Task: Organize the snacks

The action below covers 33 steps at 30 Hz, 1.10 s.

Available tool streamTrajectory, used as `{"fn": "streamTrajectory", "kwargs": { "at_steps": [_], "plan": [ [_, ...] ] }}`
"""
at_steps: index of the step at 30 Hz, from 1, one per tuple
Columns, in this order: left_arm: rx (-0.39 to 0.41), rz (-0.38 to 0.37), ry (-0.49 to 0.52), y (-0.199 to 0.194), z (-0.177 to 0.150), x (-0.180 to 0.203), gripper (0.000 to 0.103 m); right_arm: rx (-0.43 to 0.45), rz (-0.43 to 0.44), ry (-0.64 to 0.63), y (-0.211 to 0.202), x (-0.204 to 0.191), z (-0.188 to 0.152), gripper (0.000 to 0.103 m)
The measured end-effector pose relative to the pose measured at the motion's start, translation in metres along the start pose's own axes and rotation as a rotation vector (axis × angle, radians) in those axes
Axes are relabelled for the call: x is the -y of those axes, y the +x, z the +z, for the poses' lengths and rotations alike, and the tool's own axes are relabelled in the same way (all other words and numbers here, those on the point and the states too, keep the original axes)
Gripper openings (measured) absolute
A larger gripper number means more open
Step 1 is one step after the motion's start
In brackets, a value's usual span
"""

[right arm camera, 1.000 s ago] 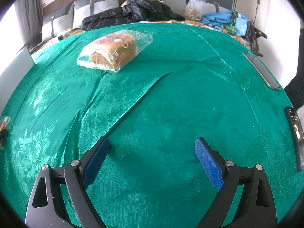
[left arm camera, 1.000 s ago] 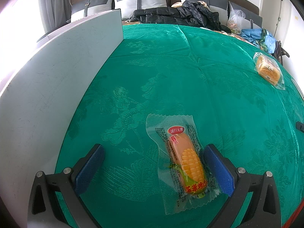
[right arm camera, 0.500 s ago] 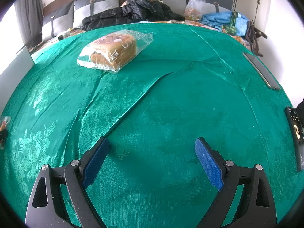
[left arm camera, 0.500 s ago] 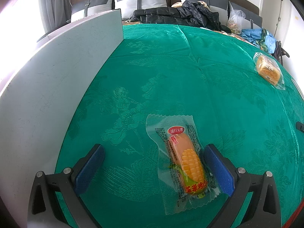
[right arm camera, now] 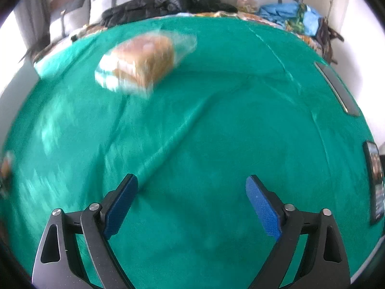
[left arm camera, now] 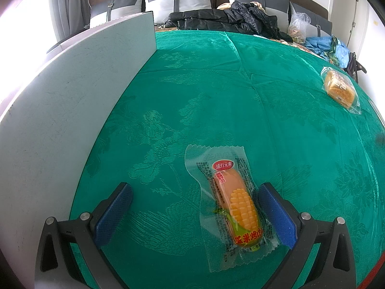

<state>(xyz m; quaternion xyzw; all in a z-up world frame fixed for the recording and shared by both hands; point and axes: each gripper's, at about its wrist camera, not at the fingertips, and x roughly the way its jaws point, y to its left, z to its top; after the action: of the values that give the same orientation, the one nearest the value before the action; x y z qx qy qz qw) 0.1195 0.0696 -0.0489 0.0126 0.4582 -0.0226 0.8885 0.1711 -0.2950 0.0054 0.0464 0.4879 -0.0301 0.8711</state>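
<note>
On green cloth [left arm camera: 240,101], L tongs [left arm camera: 195,208] released round corn snack [left arm camera: 237,207]; R tongs [right arm camera: 191,201] released

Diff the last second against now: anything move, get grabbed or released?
Only the right gripper has moved: its view is motion-blurred, and the bagged bread now sits lower and larger in frame, so it is advancing toward it. Jaws open, nothing grabbed or released. The left gripper is unchanged: open, with the corn sausage packet lying on the green cloth against its right-hand finger.
</note>
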Motion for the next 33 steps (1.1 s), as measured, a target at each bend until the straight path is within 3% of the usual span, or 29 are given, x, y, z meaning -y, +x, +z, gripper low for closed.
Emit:
{"fn": "streamTrajectory", "kwargs": {
  "at_steps": [3, 5, 7, 12, 14, 16, 19, 21, 27, 29, 31, 33],
  "plan": [
    [0.000, 0.000, 0.000, 0.000, 0.000, 0.000, 0.103, 0.105, 0.036, 0.066, -0.017, -0.010, 0.055, 0.093],
    [0.000, 0.000, 0.000, 0.000, 0.000, 0.000, 0.103, 0.114, 0.041, 0.104, -0.012, -0.021, 0.091, 0.093],
    [0.000, 0.000, 0.000, 0.000, 0.000, 0.000, 0.103, 0.043, 0.013, 0.155, 0.016, -0.036, 0.128, 0.093],
    [0.000, 0.000, 0.000, 0.000, 0.000, 0.000, 0.103, -0.151, -0.123, 0.158, 0.099, -0.063, 0.149, 0.093],
    [0.001, 0.000, 0.000, 0.000, 0.000, 0.000, 0.103, -0.207, -0.142, 0.177, 0.120, -0.065, 0.140, 0.095],
    [0.000, 0.000, 0.000, 0.001, 0.000, 0.000, 0.103, -0.116, -0.146, 0.174, 0.111, -0.063, 0.131, 0.078],
    [0.001, 0.000, 0.000, 0.000, 0.001, 0.000, 0.103, -0.070, -0.112, 0.101, 0.093, -0.064, 0.120, 0.073],
    [0.001, 0.001, -0.001, 0.000, 0.001, 0.000, 0.103, -0.047, -0.045, 0.031, 0.070, -0.067, 0.104, 0.073],
    [0.001, -0.003, 0.001, 0.000, 0.002, 0.000, 0.103, -0.046, 0.126, -0.212, -0.008, -0.095, -0.005, 0.073],
    [-0.010, -0.013, 0.015, -0.002, 0.001, -0.001, 0.103, -0.059, 0.122, -0.250, -0.019, -0.097, -0.044, 0.073],
    [-0.073, -0.034, 0.053, -0.003, 0.003, 0.001, 0.103, -0.058, 0.110, -0.268, -0.022, -0.100, -0.068, 0.077],
    [-0.118, -0.038, 0.067, -0.004, 0.005, 0.003, 0.096, -0.029, 0.105, -0.257, -0.026, -0.102, -0.075, 0.077]
  ]
}}
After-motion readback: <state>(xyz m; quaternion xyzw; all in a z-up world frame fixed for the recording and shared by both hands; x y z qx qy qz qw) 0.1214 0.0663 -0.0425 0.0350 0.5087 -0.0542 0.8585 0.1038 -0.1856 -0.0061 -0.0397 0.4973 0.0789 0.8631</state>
